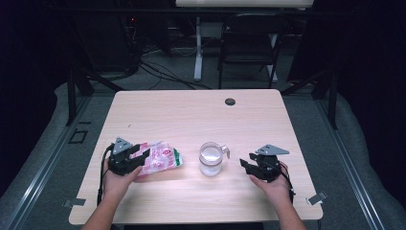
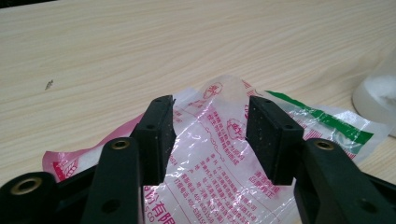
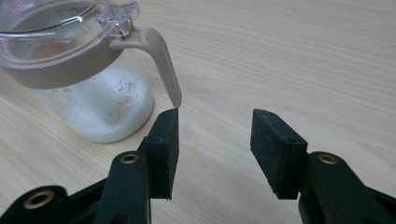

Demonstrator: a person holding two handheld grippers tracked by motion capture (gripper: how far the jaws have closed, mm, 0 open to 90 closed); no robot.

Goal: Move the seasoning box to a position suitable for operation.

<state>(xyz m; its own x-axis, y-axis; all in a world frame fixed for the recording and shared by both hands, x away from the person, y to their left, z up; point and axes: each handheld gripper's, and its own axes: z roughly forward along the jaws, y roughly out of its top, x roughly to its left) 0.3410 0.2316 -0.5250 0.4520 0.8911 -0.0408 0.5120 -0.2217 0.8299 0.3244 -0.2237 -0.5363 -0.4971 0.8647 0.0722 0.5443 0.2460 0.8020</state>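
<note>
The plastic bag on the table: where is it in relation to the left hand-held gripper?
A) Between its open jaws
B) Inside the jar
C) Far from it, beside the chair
A: in the left gripper view the plastic bag lies between the separated jaws of the left hand-held gripper.

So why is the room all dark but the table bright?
High view: light falls on the table, the room behind stays black. Left gripper view: shiny glare streaks on the plastic bag. Right gripper view: the jar looks slightly soft.

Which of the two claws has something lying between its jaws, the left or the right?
The left claw: the printed plastic bag lies between its jaws; the right claw has bare table.
</note>
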